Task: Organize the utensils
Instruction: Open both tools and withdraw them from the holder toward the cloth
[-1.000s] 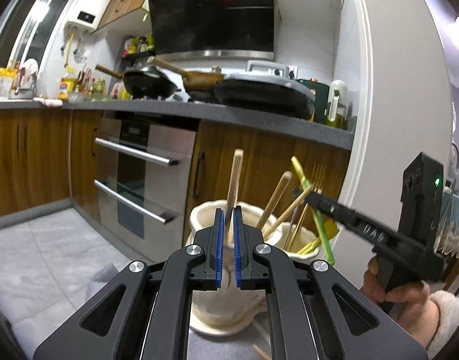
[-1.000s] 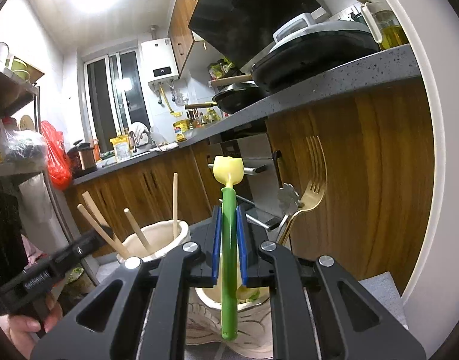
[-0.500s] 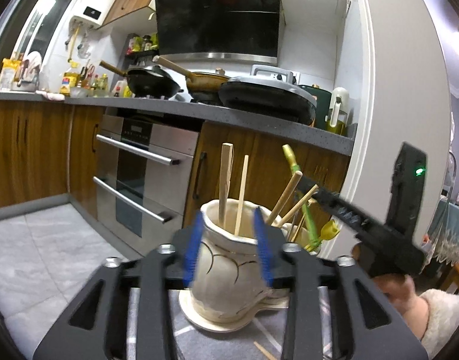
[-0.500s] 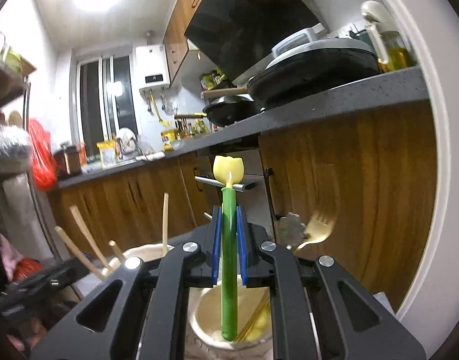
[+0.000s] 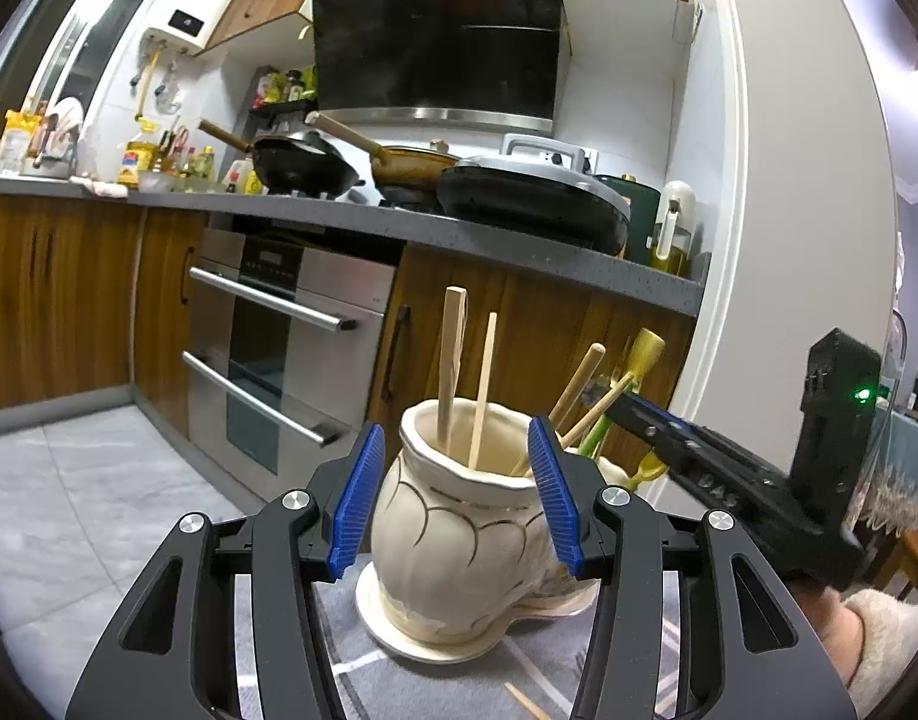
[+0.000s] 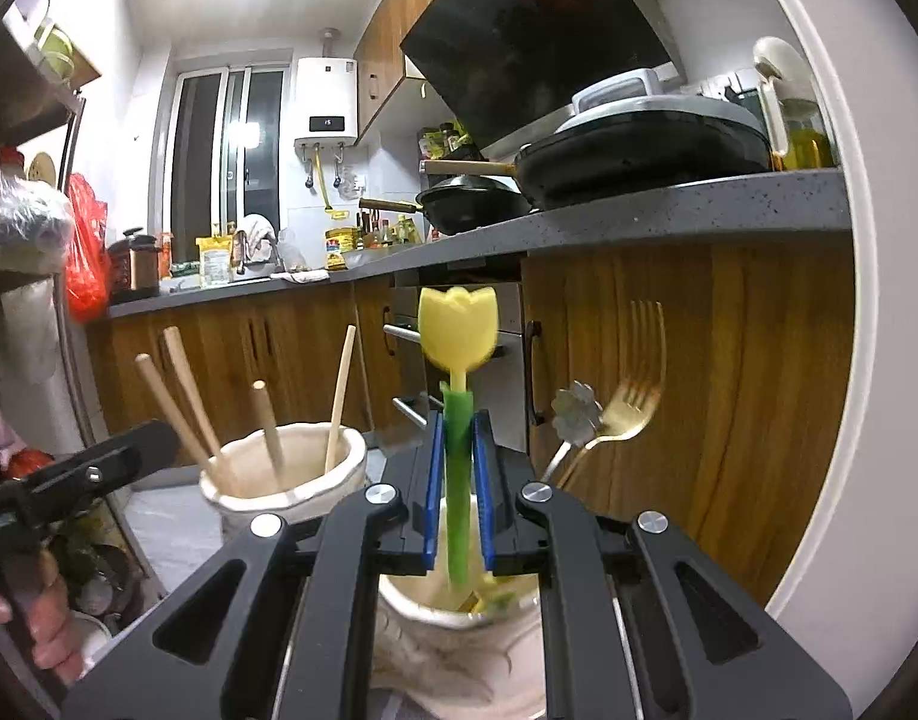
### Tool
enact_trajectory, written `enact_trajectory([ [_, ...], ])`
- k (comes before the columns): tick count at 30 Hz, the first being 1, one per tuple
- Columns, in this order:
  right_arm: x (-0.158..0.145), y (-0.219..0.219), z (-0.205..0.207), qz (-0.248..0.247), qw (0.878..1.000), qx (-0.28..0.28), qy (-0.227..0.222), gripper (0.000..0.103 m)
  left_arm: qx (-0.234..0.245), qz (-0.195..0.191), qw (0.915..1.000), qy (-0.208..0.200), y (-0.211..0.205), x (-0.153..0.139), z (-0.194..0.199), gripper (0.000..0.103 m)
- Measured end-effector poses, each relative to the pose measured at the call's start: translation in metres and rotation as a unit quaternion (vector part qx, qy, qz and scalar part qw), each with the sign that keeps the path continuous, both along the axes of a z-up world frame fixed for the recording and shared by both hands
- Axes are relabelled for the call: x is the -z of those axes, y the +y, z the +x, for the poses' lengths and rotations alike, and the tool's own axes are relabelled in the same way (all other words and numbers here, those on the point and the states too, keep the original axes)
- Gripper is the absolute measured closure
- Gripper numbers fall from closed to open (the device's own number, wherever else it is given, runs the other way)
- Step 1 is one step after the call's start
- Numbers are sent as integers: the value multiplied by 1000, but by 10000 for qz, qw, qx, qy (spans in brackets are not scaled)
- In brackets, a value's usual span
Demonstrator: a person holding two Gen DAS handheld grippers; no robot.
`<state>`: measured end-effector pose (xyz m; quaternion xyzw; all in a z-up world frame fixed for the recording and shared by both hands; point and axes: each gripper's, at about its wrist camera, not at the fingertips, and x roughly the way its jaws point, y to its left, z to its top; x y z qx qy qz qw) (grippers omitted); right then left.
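My left gripper (image 5: pixel 456 498) has its jaws opening and holds nothing. The cream ceramic holder (image 5: pixel 459 546) shows through the gap just beyond the blue pads (image 5: pixel 354 498), which do not press on it. Wooden chopsticks (image 5: pixel 453 360) stand in that holder. My right gripper (image 6: pixel 459 504) is shut on the green stem of a yellow tulip-headed utensil (image 6: pixel 457 330). The stem's lower end dips into a second cream holder (image 6: pixel 459 630). A gold fork (image 6: pixel 633 396) and a flower-ended silver utensil (image 6: pixel 576 414) also lean in this holder.
Both holders stand on a grey mat (image 5: pixel 351 660), where a loose chopstick (image 5: pixel 525 702) lies near the front edge. Behind are wooden cabinets, an oven (image 5: pixel 279 360) and a counter with pans (image 5: pixel 531 204). A white wall (image 5: pixel 789 240) rises at the right.
The left gripper opened and let go of a chopstick, which now stands in the holder. The right gripper keeps the tulip utensil, rolled a little over the second holder.
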<state>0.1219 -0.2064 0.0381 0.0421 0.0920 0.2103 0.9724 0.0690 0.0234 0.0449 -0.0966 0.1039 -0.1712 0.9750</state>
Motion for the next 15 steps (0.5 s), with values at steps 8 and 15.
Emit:
enact_trajectory([
  [8, 2, 2, 3, -108, 9999, 27, 77, 89, -5, 89, 9999, 51, -2, 2, 2, 50],
  [15, -5, -4, 0, 90, 9999, 59, 27, 65, -91, 159, 9998, 85, -3, 3, 1, 50],
])
